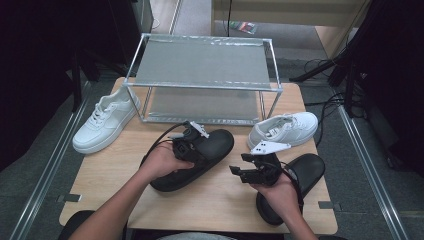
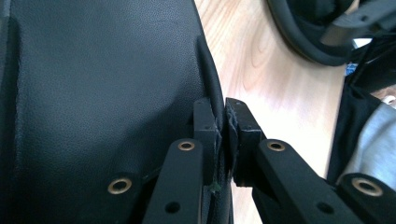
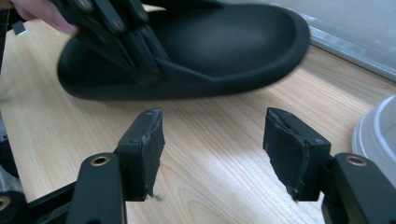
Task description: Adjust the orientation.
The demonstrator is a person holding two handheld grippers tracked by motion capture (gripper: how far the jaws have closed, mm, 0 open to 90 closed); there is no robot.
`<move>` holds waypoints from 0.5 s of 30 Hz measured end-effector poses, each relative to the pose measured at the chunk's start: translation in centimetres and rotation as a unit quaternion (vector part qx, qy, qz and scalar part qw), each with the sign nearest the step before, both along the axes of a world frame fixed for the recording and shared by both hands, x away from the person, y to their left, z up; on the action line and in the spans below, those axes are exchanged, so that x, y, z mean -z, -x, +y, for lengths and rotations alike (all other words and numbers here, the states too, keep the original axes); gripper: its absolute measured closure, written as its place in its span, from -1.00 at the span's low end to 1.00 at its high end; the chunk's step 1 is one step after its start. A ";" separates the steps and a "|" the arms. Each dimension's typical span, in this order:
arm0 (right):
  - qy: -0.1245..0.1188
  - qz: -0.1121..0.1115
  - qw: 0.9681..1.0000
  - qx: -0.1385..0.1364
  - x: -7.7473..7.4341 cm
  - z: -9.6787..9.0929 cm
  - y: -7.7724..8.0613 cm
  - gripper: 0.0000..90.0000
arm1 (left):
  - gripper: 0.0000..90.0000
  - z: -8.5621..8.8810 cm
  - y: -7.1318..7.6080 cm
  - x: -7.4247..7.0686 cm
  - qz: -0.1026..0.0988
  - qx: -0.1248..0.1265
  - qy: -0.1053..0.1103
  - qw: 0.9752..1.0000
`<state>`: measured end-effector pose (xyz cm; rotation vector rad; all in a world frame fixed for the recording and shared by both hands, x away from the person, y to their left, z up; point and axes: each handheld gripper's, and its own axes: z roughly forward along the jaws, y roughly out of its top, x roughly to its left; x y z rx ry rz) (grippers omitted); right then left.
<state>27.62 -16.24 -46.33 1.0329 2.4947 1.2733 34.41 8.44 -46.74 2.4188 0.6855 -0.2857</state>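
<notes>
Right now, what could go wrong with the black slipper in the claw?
1. The left claw pinches only the thin strap edge of the slipper, so it might slip out and drop on the table.
2. The rack is close ahead; the slipper's toe could bump its frame.
3. The open right claw waits nearby and could get knocked.

Right gripper has bare counter straight ahead between its wide jaws, so room to slide forward there. Beyond that strip, the black slide pinched in the left gripper blocks the way. Just behind the right gripper lies the second black slide, a white sneaker sits past it, and the metal shoe rack walls off the far side.
</notes>
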 end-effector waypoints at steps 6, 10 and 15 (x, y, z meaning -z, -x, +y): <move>-0.001 0.003 1.000 0.007 0.4 -0.1 -0.3 -0.12 | 0.87 -1.0 -0.8 1.8 0.002 0.001 0.008 1.000; 0.005 0.003 1.000 0.004 0.6 0.0 -0.4 -0.12 | 0.84 -1.1 -1.3 2.7 -0.002 -0.008 0.006 1.000; 0.002 0.005 1.000 0.000 0.8 0.1 -0.7 -0.10 | 0.74 -1.0 -1.4 3.5 -0.005 -0.026 0.001 1.000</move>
